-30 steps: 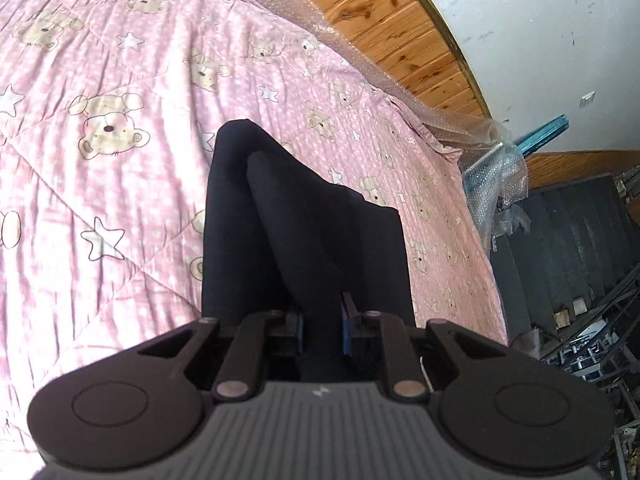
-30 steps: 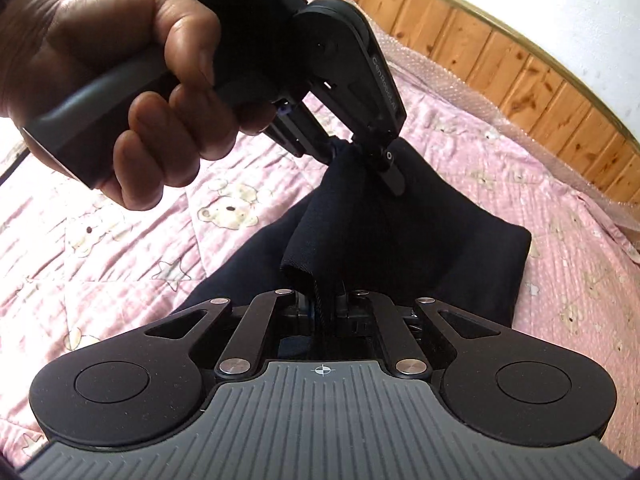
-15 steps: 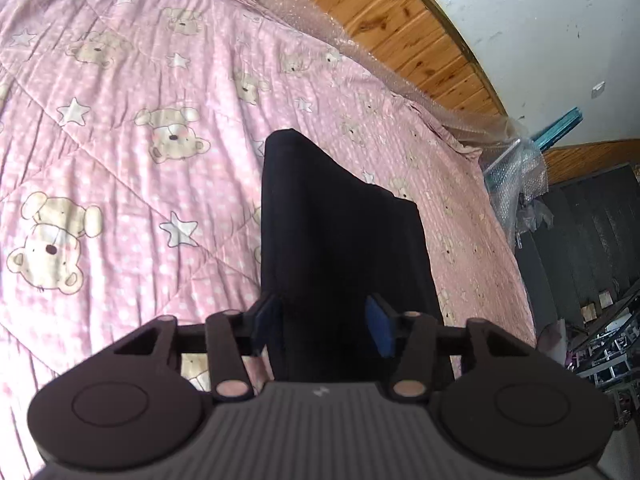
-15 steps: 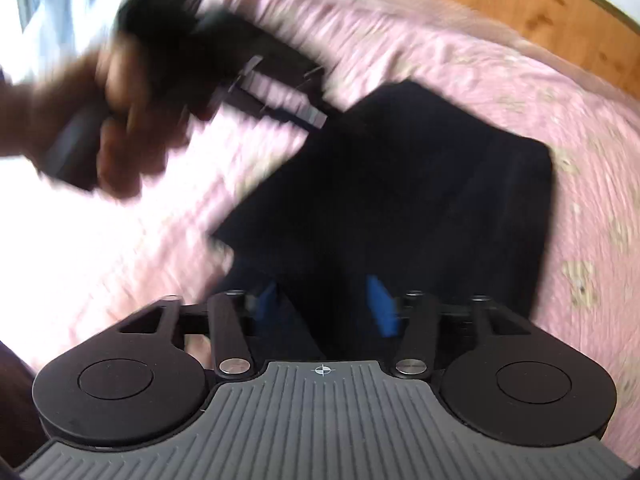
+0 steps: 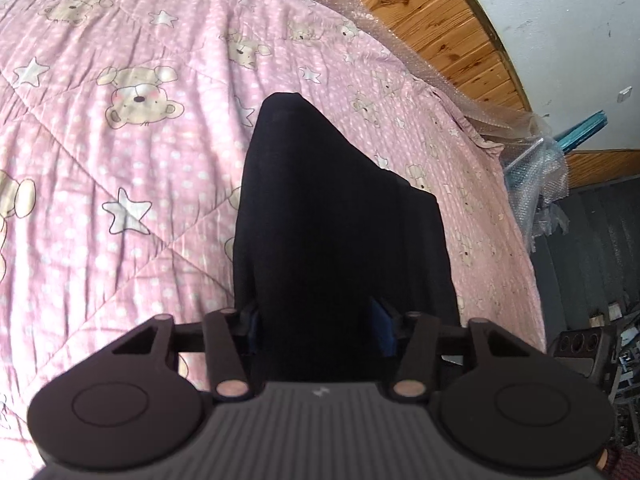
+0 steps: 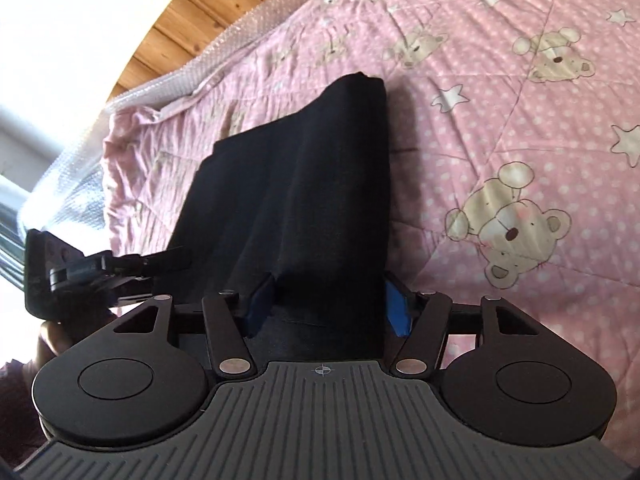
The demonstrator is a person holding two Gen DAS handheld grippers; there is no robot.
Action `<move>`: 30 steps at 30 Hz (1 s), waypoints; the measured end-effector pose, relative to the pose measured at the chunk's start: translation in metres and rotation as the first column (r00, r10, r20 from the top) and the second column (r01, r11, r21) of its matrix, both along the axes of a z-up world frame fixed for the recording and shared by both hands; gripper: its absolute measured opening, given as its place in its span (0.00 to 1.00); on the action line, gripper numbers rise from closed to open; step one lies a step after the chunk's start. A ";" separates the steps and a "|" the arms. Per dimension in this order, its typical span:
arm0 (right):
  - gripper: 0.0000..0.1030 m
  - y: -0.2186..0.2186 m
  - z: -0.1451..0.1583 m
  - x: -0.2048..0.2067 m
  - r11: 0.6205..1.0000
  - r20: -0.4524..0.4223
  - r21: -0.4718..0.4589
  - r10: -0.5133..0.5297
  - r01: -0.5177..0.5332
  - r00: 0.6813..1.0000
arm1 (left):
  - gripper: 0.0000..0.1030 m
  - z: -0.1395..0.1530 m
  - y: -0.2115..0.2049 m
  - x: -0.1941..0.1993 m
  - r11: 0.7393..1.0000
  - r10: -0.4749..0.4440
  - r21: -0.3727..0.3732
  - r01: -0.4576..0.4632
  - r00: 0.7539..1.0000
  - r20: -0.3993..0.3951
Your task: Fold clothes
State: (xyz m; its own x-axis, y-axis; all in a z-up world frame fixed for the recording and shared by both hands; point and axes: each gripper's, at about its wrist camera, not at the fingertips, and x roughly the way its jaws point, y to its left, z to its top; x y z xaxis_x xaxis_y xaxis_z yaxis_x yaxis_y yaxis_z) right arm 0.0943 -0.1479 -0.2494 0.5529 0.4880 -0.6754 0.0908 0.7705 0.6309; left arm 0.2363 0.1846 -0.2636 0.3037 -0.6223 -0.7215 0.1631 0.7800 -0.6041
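A folded black garment lies flat on the pink bear-and-star quilt covering the bed, seen here from both of my wrist cameras. My left claw stands wide open at the garment's near edge, its blue-padded fingers spread to either side of the cloth and gripping nothing. My right claw is likewise wide open, one blue pad at the garment's right edge and the other over the dark cloth; it too has hold of nothing. In the right wrist view the black garment runs away from the claw toward the far side of the bed, and the left claw shows at the near left, beside the cloth's left edge. Bubble wrap lines the bed's far edge below a wooden panel and a white wall.
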 end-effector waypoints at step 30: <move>0.60 0.052 0.136 -0.033 0.919 0.141 -0.373 0.195 -0.131 0.971 | 0.38 0.012 -0.032 0.039 0.969 0.233 -0.069 -0.235 0.971 -0.045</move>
State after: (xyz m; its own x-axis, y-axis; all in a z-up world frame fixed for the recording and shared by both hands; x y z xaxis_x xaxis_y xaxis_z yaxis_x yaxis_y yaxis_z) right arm 0.0615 -0.0963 -0.1131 0.6095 0.3241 -0.7235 -0.1401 0.9423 0.3041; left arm 0.2757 0.1526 -0.2520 0.4214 -0.5884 -0.6901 -0.0421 0.7474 -0.6630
